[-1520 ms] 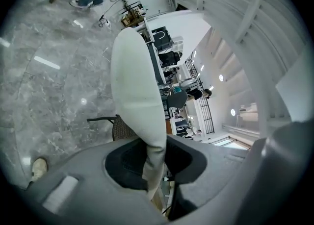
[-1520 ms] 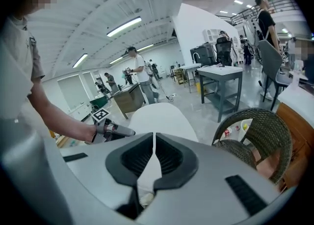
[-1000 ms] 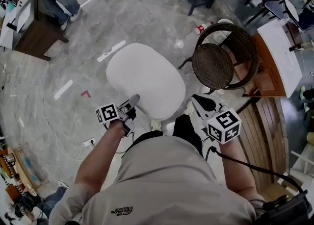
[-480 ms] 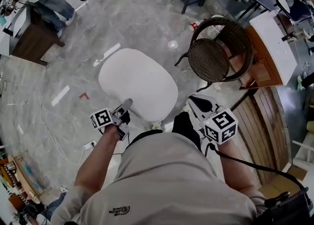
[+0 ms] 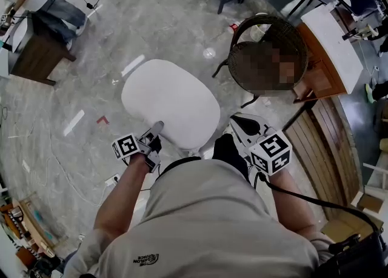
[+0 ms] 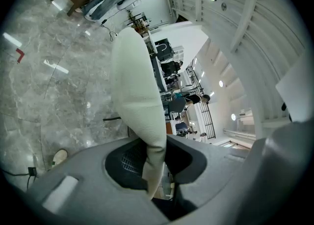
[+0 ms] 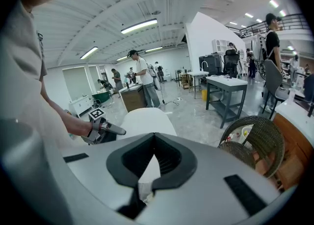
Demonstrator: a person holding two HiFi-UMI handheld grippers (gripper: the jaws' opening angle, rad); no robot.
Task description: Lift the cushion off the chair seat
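In the head view, the white cushion [image 5: 170, 102] hangs over the grey floor [image 5: 151, 22], left of the wicker chair [image 5: 242, 34] and clear of its seat. The left gripper [image 5: 156, 132] meets the cushion's near edge, and the right gripper [image 5: 237, 128] sits at its near right corner.

In the left gripper view, the left gripper [image 6: 154, 162] has its jaws pressed onto the thin edge of the cushion [image 6: 135, 82], which stands edge-on.

In the right gripper view, the right gripper [image 7: 146, 172] pinches the cushion [image 7: 147, 117] by a corner. The left gripper [image 7: 105, 130] shows at the cushion's left side, and the chair [image 7: 257, 138] stands to the right, apart from it.
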